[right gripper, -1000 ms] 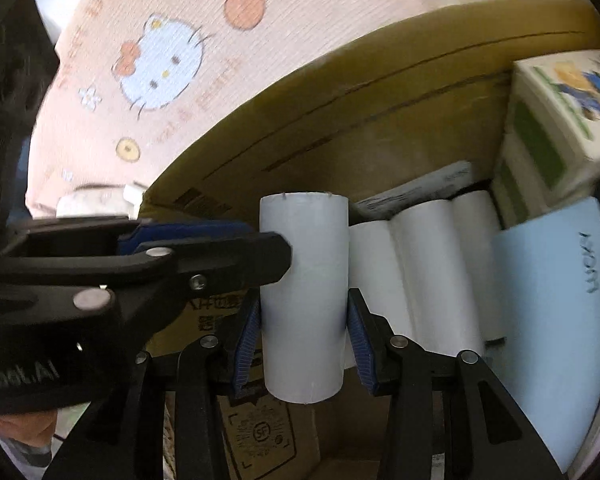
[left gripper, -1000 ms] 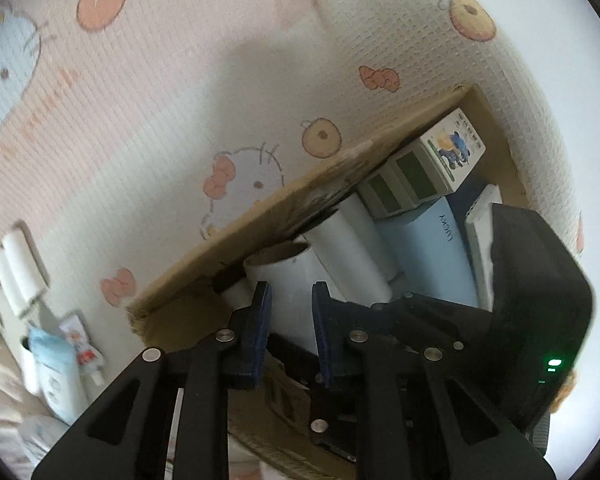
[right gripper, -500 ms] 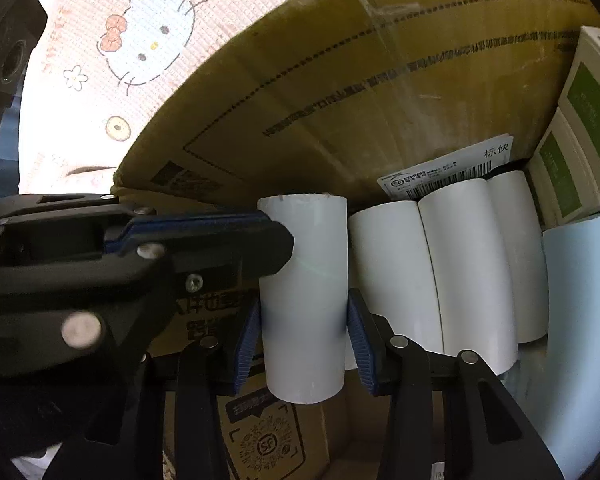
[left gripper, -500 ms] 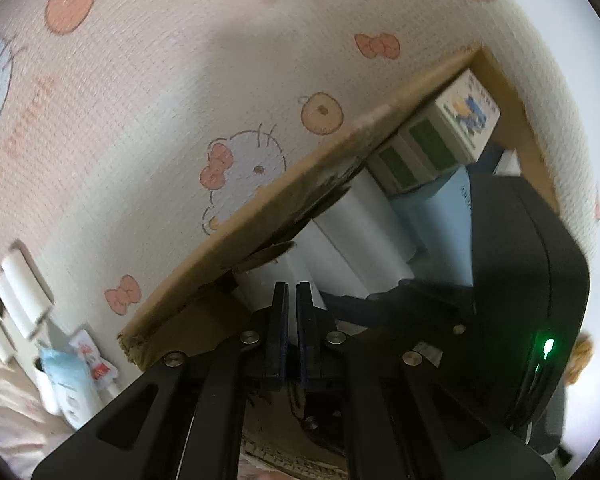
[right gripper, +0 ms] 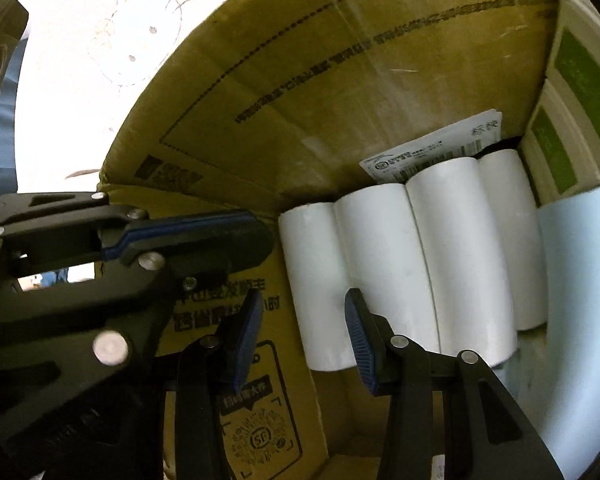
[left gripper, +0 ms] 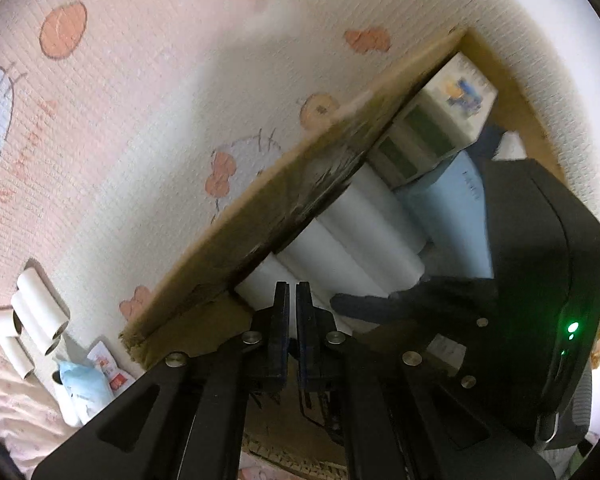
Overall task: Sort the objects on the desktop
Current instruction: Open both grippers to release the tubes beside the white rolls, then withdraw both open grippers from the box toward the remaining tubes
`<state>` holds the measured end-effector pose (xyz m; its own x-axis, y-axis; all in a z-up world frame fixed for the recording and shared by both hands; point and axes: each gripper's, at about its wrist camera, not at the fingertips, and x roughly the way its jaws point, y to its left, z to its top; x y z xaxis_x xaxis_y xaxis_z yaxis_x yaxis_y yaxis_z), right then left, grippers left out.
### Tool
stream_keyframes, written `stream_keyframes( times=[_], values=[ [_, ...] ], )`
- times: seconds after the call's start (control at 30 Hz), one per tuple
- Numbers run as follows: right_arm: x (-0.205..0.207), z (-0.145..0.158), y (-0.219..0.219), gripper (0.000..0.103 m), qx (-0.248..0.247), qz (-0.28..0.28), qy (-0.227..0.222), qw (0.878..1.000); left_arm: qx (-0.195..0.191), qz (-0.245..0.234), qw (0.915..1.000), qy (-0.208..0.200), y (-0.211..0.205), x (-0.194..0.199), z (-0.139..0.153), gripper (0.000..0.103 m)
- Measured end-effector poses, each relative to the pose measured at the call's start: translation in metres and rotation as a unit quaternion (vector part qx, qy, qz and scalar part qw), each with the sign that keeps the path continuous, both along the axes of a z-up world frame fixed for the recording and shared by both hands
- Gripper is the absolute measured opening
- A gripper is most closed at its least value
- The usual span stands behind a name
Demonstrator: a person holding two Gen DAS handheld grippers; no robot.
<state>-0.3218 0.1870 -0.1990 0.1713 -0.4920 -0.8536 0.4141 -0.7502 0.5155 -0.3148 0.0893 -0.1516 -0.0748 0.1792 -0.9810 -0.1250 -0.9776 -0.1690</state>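
Note:
A cardboard box (right gripper: 340, 80) holds a row of white paper rolls (right gripper: 460, 260). The leftmost roll (right gripper: 312, 272) lies flat beside them on the box floor. My right gripper (right gripper: 302, 328) hangs over that roll's near end. It is open: brown cardboard shows between its left pad (right gripper: 246, 336) and the roll. My left gripper (left gripper: 292, 300) is shut with nothing between its fingers, just above the rolls (left gripper: 340, 248) near the box wall (left gripper: 292, 200). In the right wrist view the left gripper (right gripper: 260, 236) reaches in from the left.
Inside the box, a light blue pack (right gripper: 580, 280) and green-and-white cartons (right gripper: 572, 100) fill the right side; a shipping label (right gripper: 432, 152) sticks to the far wall. Outside, on the pink cartoon mat (left gripper: 140, 100), lie more white rolls (left gripper: 32, 312), a blue pack (left gripper: 80, 384) and a sachet (left gripper: 112, 364).
The left gripper's jaws closed from a finger-wide gap. The white roll that stood between the right gripper's pads now lies in the box beside the other rolls, free of the pads.

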Motion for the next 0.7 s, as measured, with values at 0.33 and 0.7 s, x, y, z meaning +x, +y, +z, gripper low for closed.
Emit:
stream_keyframes(
  times=[0.33, 0.7],
  values=[
    [0.029, 0.068, 0.022, 0.040, 0.007, -0.011, 0.116, 0.993, 0.000, -0.030, 0.9871, 0.157, 0.003, 0.043, 0.056, 0.023],
    [0.066, 0.108, 0.034, 0.040, 0.019, -0.004, 0.202, 0.979, 0.043, 0.034, 0.9775, 0.204, -0.027, 0.115, 0.081, 0.041]
  ],
)
